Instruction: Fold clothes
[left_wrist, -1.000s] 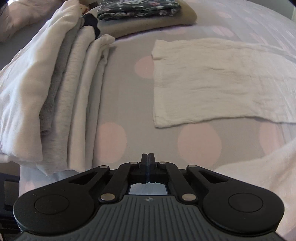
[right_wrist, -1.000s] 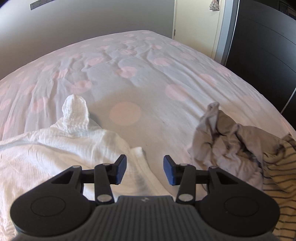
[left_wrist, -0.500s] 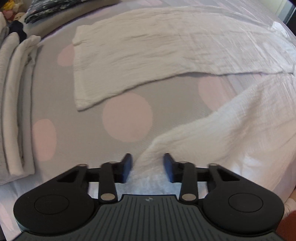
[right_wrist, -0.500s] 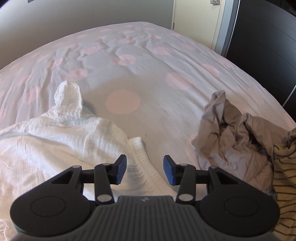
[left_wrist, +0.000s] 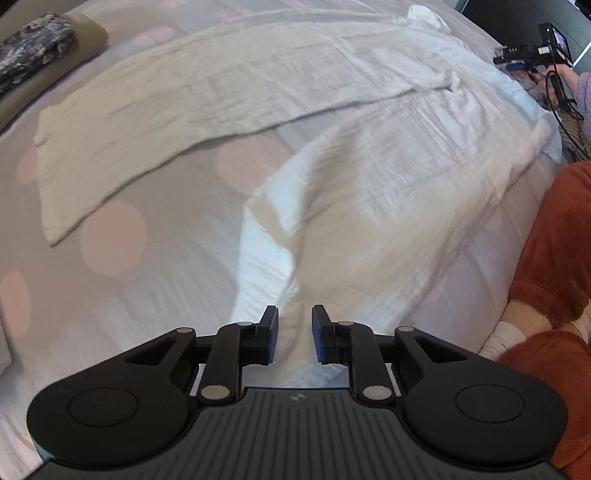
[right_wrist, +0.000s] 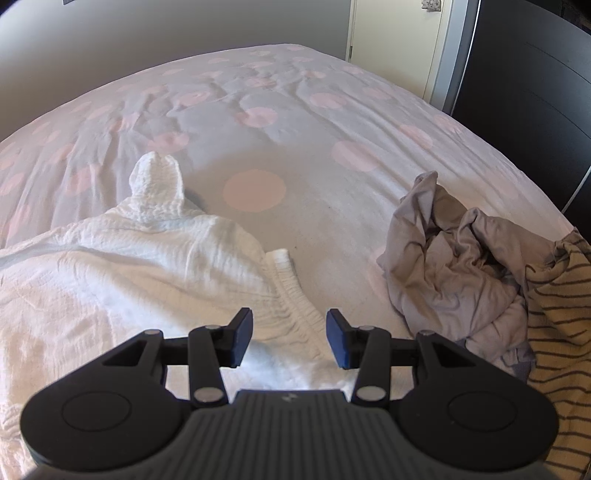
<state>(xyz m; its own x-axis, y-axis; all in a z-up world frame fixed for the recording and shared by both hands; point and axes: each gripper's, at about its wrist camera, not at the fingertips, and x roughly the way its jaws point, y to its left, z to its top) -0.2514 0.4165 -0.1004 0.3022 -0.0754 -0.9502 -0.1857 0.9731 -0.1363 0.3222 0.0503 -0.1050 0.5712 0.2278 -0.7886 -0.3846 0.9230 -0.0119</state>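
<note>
White crinkled trousers (left_wrist: 369, 177) lie spread on the dotted bed, one leg (left_wrist: 177, 99) stretched flat to the left, the other running toward me. My left gripper (left_wrist: 294, 334) is open with the hem of the nearer leg between its fingers, the pads apart from the cloth. In the right wrist view the trousers' waist end (right_wrist: 122, 273) shows with its gathered elastic band (right_wrist: 295, 299). My right gripper (right_wrist: 290, 338) is open, the waistband lying between its fingers.
A crumpled grey garment (right_wrist: 447, 266) and a beige striped one (right_wrist: 557, 325) lie at the right. Folded dark floral cloth (left_wrist: 33, 48) rests on a tan pillow at far left. A person's rust-coloured sleeve (left_wrist: 554, 240) is at the right; a dark wardrobe (right_wrist: 528, 81) stands beyond the bed.
My left gripper swung right from the folded white stack, opened, and came down over the nearer trouser leg's hem. The right gripper stayed open over the waistband, shifting only slightly.
</note>
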